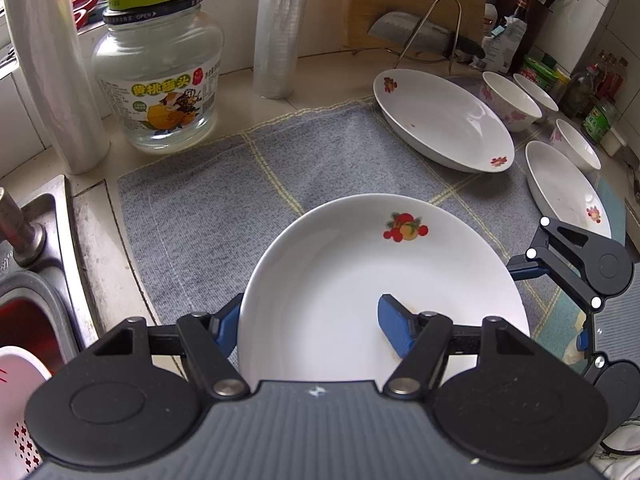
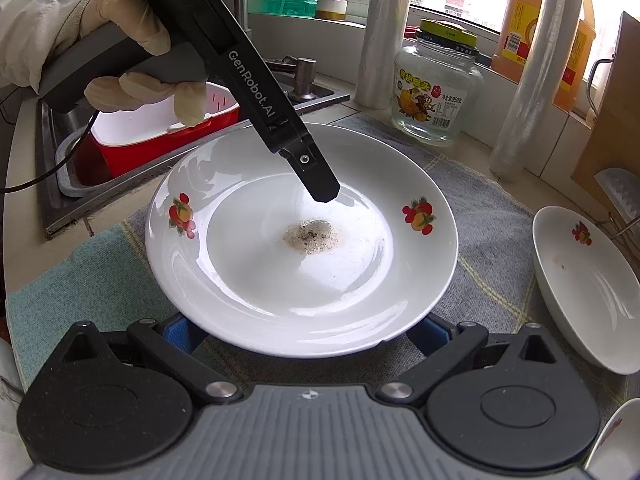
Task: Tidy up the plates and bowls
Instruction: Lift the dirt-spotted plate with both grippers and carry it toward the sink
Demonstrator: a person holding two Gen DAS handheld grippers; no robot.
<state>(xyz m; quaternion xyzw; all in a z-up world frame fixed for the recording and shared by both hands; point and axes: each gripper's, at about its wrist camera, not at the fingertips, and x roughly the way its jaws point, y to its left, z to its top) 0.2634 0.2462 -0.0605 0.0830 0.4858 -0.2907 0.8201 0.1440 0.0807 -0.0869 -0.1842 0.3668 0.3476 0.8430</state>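
Note:
A white plate point(image 1: 360, 280) with fruit prints is tilted above the grey cloth. My left gripper point(image 1: 308, 316) is shut on its near rim, with one blue pad on the inside and the other behind the rim. The right wrist view shows the same plate point(image 2: 260, 280) with a brown residue spot point(image 2: 312, 238) in its middle and the left gripper's upper finger point(image 2: 320, 188) resting on it. My right gripper point(image 2: 304, 332) is open, its two blue fingers wide apart with their tips hidden under the plate's near rim. Two more plates point(image 1: 444, 120) point(image 1: 564, 188) and three floral bowls point(image 1: 508, 100) sit at the right.
A grey checked cloth point(image 1: 240, 200) covers the counter. Behind it stand a glass jar point(image 1: 160, 80) and cling-film rolls point(image 1: 276, 28). The sink point(image 1: 36, 280) with a red and white colander point(image 2: 160, 132) lies left. A cleaver on a rack point(image 1: 428, 36) and bottles stand at the back right.

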